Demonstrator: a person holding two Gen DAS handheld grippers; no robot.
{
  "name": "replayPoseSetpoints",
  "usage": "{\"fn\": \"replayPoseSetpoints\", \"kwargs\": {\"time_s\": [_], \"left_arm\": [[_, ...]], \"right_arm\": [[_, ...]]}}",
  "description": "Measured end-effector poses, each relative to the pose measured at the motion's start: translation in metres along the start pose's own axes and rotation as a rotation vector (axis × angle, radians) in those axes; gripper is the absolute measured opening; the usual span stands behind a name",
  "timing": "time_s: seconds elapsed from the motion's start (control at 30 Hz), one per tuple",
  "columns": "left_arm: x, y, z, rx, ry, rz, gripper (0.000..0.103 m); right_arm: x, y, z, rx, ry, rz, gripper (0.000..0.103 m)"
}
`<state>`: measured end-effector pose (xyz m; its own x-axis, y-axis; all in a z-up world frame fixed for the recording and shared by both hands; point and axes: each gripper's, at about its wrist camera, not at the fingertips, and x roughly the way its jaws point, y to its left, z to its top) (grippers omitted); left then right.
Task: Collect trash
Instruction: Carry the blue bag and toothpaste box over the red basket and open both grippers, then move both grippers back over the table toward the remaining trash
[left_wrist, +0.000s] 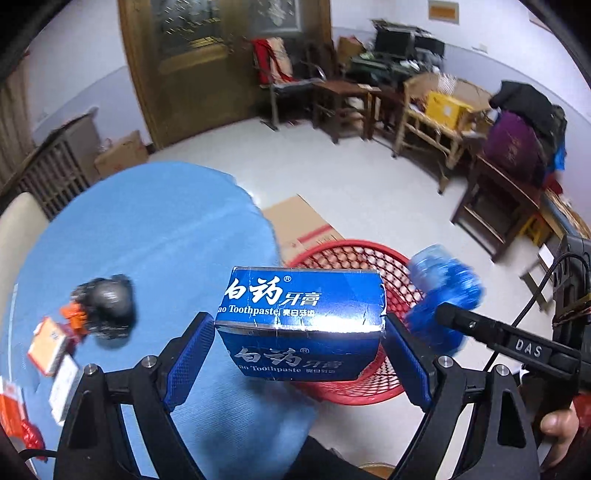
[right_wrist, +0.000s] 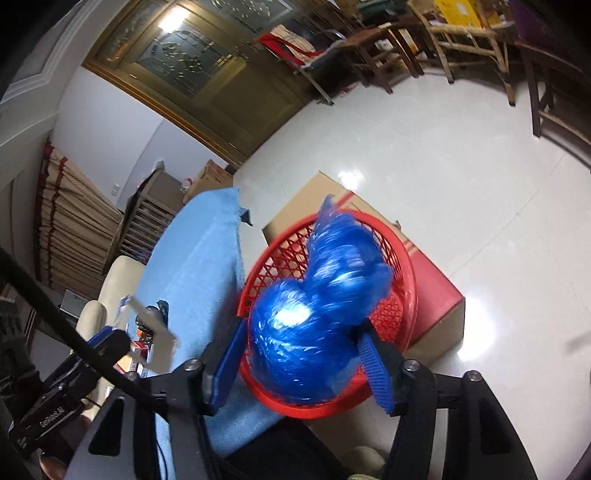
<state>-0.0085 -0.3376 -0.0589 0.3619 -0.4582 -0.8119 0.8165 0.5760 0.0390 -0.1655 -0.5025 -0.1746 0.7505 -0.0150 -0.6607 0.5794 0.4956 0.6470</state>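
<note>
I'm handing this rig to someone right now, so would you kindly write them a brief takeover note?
Left gripper: shut on the blue toothpaste box, near the red basket.
Right gripper: blue plastic bag sits between its fingers above the basket; pads look slack, so I cannot tell if it is gripped.
Done: both items brought to the basket beside the blue table.
Left: drop both in, then collect the black bag and orange-white packets on the table.

A round table under light-blue cloth carries a crumpled black bag and small orange-white cartons.
</note>
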Motion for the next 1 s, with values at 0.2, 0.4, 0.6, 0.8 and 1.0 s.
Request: {"fn": "replayPoseSetpoints", "kwargs": {"time_s": [0.2,0.4,0.6,0.8,1.0], "left_arm": [[0.005,0.004,-0.003,-0.027,0.02,-0.014,0.091],[-0.005,0.024,-0.004,-0.085,-0.013,-0.041,0.091],[-0.007,0.012,0.007,-0.061,-0.028,-0.098,0.091],[-0.001,0.016,0.016,-0.154,-0.007,-0.223,0.091],[-0.016,0.023,0.005,-0.152,-0.032,-0.171,0.091]], "right_arm": [[0.003,0.0,-0.001,-0.016,0.009,0.003,0.073],[0.002,0.013,-0.002,-0.009,-0.025,-0.004,0.073],[-0.009,0.02,0.005,0.0,-0.076,-0.013,0.073],[-0.03,0.005,0.016,0.038,-0.125,-0.025,0.073],[-0.036,0.002,0.017,0.037,-0.137,-0.018,0.073]]}}
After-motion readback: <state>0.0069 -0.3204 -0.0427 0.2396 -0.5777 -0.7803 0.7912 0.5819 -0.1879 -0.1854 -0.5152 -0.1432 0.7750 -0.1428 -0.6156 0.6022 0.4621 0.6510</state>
